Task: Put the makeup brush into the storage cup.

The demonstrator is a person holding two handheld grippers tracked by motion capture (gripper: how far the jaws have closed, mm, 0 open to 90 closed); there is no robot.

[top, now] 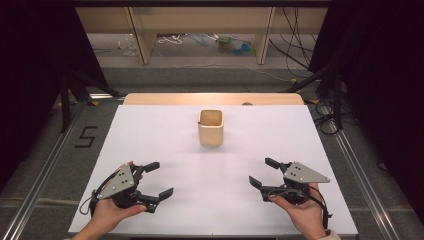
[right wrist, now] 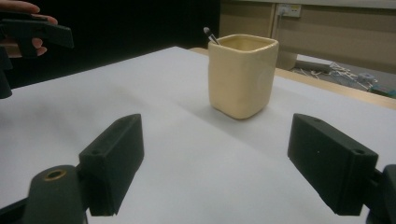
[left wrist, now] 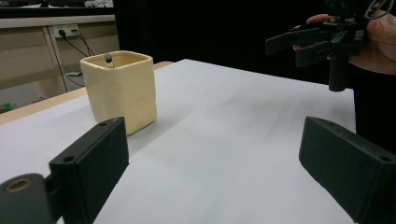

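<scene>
- High view shows my left gripper (top: pixel 160 179) at the near left of the white table (top: pixel 165 135) and my right gripper (top: pixel 261 172) at the near right; both are held just above the surface, and neither one touches anything.
- Jaws of both grippers stand wide apart and hold nothing; the left gripper view and the right gripper view each show bare white table between my two black jaws.
- Between my grippers and farther away stands the cream square cup (top: pixel 210 128), upright, near the far middle of the table and well apart from both grippers.
- A thin stick with a small dark tip (right wrist: pixel 208 34) leans inside the cup and rises just over its rim; I cannot tell what kind of tool it is.
- I judge that the work is at its start: nothing is gripped yet, and the cup and its stick are what my jaws point at.
- The next move, I think, calls for one gripper to go forward to the cup, and to narrow its jaws if the thin stick is the aim.
- Room for moving is wide: the table between me and the cup is open, and the cup stands away from the left and right edges, though nearer the far wooden edge (top: pixel 165 98).
</scene>
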